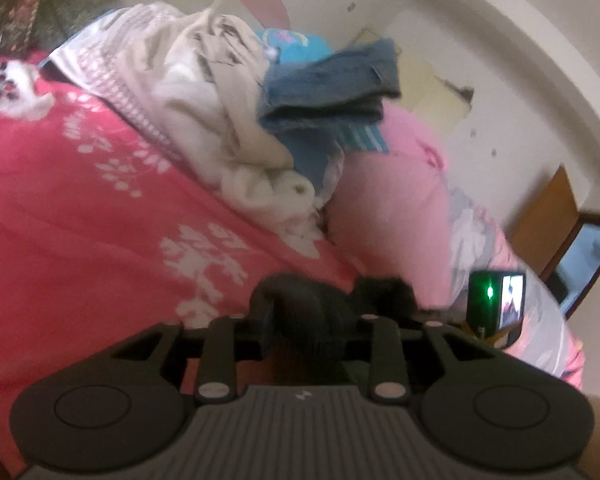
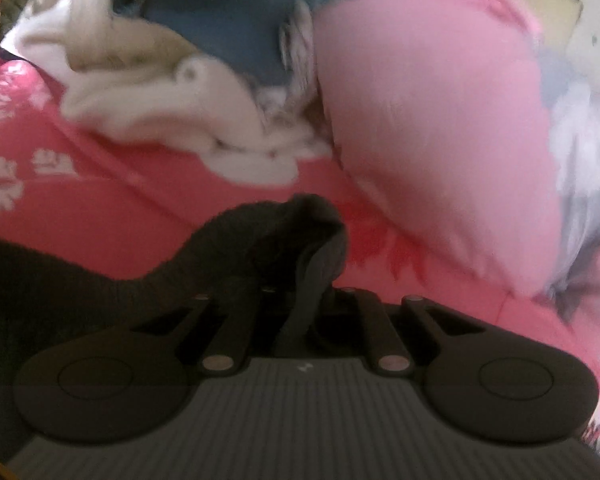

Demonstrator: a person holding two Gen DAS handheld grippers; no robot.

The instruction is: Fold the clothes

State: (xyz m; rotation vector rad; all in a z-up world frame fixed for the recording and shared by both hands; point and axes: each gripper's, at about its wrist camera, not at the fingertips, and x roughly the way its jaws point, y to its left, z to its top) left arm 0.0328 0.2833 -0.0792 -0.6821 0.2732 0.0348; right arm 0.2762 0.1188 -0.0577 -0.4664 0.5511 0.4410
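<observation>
A black knitted garment (image 2: 80, 280) stretches between both grippers above the red floral bedspread (image 1: 80, 208). My left gripper (image 1: 306, 312) is shut on a bunched edge of this garment (image 1: 300, 296) low in the left wrist view. In the right wrist view, my right gripper (image 2: 300, 268) is shut on another edge, and the cloth trails off to the left. The fingertips of both are buried in fabric. A green-lit device on the right gripper (image 1: 496, 300) shows just right of the left one.
A heap of unfolded clothes lies further back on the bed: cream pieces (image 1: 228, 112), folded blue denim (image 1: 328, 96), something turquoise (image 1: 292, 46). A pink pillow (image 2: 420, 120) lies to the right. A white wall (image 1: 500, 60) and a brown door (image 1: 548, 220) stand behind.
</observation>
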